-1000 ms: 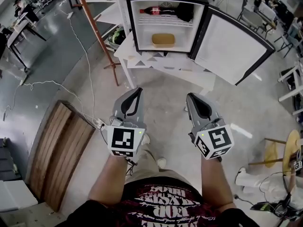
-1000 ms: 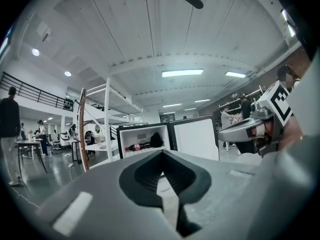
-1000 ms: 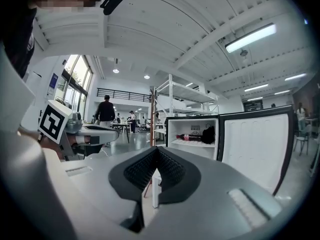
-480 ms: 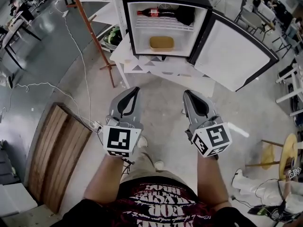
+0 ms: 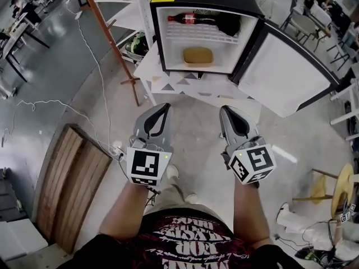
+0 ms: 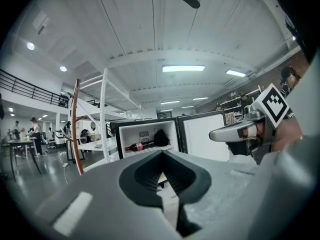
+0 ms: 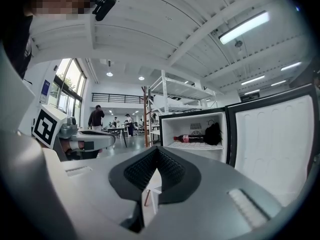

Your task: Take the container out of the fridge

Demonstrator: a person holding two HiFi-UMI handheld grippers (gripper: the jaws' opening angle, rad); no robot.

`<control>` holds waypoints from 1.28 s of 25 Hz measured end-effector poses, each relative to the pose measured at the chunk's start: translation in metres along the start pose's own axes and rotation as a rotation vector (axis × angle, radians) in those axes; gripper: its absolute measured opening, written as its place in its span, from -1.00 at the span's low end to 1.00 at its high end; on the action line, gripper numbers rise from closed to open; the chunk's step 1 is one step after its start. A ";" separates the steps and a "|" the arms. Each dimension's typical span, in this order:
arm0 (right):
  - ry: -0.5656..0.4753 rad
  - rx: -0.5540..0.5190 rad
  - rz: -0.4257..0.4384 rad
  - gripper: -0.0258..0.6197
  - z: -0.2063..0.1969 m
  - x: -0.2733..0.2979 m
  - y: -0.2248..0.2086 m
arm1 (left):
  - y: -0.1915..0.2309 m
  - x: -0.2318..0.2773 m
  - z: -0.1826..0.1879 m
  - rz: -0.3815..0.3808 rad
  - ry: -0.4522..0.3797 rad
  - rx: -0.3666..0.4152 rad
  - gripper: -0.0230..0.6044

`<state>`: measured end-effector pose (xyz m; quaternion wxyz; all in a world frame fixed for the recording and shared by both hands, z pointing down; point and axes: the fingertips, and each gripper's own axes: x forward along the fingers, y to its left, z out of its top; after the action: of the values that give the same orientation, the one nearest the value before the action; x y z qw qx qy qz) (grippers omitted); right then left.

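Fridge point(image 5: 230, 52) now lower & slightly nearer in head view vs 1 s ago

fridge point(image 5: 168, 32) black, white inside | container point(image 5: 198, 56) tan | bottle point(image 5: 190, 19) red-labelled

Large open-plan lab or workshop hall, not a home. Bare grey concrete floor point(image 5: 56, 72) with a loose cable point(image 5: 98, 66) trailing across it, and wooden boards point(image 5: 70, 184) lying flat to one side. High white ribbed ceiling point(image 6: 150, 24) with strip lights point(image 6: 183, 68). Mezzanine railing point(image 6: 30, 86) along one wall, tall windows point(image 7: 65, 81). White metal shelving rack point(image 7: 165, 91) and a slanted orange pole point(image 5: 112, 43). Mini fridge point(image 5: 207, 32), door open, perched on a low white table point(image 5: 148, 66). Desks and chairs point(image 5: 305, 24) round the edges, with people point(image 7: 96, 118) standing about. These are probably workstations, but they are too far off to be sure.
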<state>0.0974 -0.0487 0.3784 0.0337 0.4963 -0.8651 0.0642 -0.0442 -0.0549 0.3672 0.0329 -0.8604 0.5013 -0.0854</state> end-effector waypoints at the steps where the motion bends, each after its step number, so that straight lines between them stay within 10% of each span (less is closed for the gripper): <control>1: 0.002 -0.005 -0.002 -0.83 0.000 0.005 -0.001 | 0.002 0.004 0.000 -0.005 0.000 0.001 -0.93; 32: -0.018 -0.169 -0.191 -0.83 0.050 0.115 -0.043 | 0.096 0.112 0.028 -0.067 -0.067 0.003 -0.93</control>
<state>0.0763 -0.1759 0.3466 0.0738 0.5723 -0.8166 -0.0169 -0.0674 -0.2010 0.3391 0.0481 -0.8790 0.4709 -0.0584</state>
